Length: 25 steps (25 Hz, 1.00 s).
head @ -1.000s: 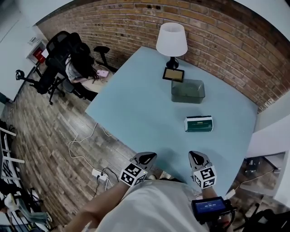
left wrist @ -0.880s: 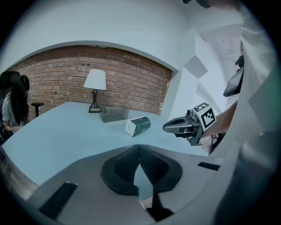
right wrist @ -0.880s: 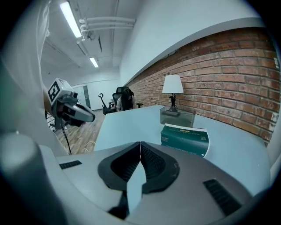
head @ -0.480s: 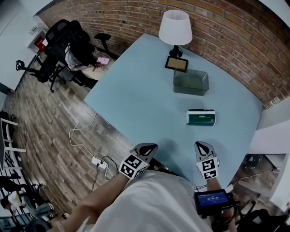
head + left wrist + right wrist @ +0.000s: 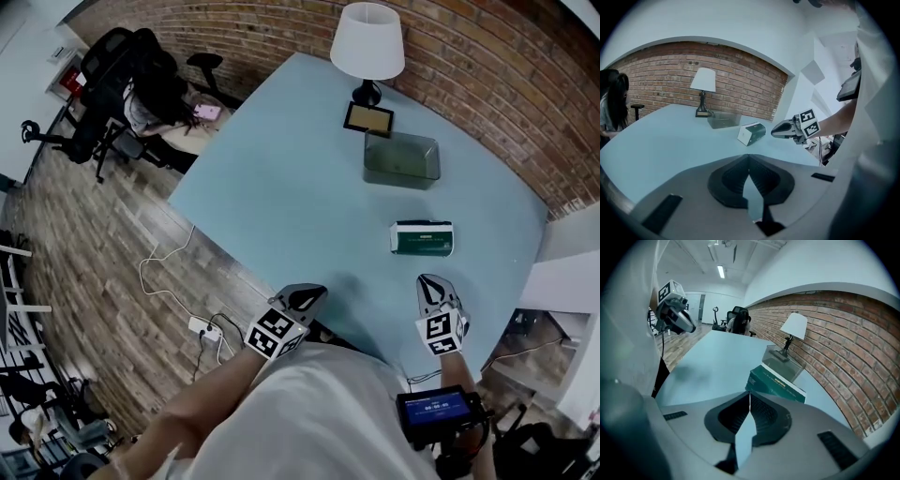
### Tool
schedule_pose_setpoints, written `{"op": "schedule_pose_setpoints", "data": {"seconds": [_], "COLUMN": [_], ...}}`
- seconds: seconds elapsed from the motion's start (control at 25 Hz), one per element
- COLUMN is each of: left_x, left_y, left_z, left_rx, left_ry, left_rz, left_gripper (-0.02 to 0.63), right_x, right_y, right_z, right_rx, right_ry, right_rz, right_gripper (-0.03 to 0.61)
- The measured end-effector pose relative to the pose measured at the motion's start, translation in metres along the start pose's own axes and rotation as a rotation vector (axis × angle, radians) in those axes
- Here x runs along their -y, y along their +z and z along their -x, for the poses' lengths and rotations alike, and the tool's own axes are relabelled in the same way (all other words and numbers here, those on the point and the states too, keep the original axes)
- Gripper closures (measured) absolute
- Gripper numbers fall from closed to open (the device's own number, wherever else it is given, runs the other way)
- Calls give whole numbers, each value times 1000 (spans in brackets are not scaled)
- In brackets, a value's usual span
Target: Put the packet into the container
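A green and white packet (image 5: 422, 238) lies on the light blue table (image 5: 291, 187); it also shows in the left gripper view as the packet (image 5: 751, 133) and in the right gripper view as the packet (image 5: 776, 382). Beyond it stands a clear rectangular container (image 5: 401, 159), empty as far as I see. My right gripper (image 5: 431, 288) is shut and empty, just short of the packet near the table's front edge. My left gripper (image 5: 300, 297) is shut too, at the front edge further left, holding nothing.
A white-shaded lamp (image 5: 367, 42) and a small framed picture (image 5: 368, 118) stand behind the container, near a brick wall. A person sits on an office chair (image 5: 122, 75) at the far left. Cables and a power strip (image 5: 204, 329) lie on the wooden floor.
My right gripper has moved forward over the table, closer to the packet. The head view has shifted a little; the left gripper stays near the front edge.
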<state>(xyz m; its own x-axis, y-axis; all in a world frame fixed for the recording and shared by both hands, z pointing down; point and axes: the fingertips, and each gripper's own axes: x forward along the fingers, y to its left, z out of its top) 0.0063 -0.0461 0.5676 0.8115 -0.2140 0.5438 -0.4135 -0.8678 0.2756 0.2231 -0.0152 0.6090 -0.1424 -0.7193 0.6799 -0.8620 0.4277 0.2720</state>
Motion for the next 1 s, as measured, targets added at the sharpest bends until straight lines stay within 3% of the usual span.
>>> {"op": "schedule_pose_setpoints", "data": {"seconds": [0.4, 0.72, 1.0], "left_x": [-2, -8, -11], "left_y": [-2, -4, -3], "left_z": [-15, -19, -19], "left_rx": [-12, -19, -22], "left_ry": [-51, -66, -57], "left_rz": [16, 30, 51], "left_gripper": [604, 604, 604], "right_x": [27, 37, 45], "right_y": [12, 5, -5], "right_z": [-23, -40, -60], "right_rx": [-87, -218, -287], "right_ry": [-52, -12, -43], "right_rz": [252, 517, 750], "right_gripper": [556, 415, 316]}}
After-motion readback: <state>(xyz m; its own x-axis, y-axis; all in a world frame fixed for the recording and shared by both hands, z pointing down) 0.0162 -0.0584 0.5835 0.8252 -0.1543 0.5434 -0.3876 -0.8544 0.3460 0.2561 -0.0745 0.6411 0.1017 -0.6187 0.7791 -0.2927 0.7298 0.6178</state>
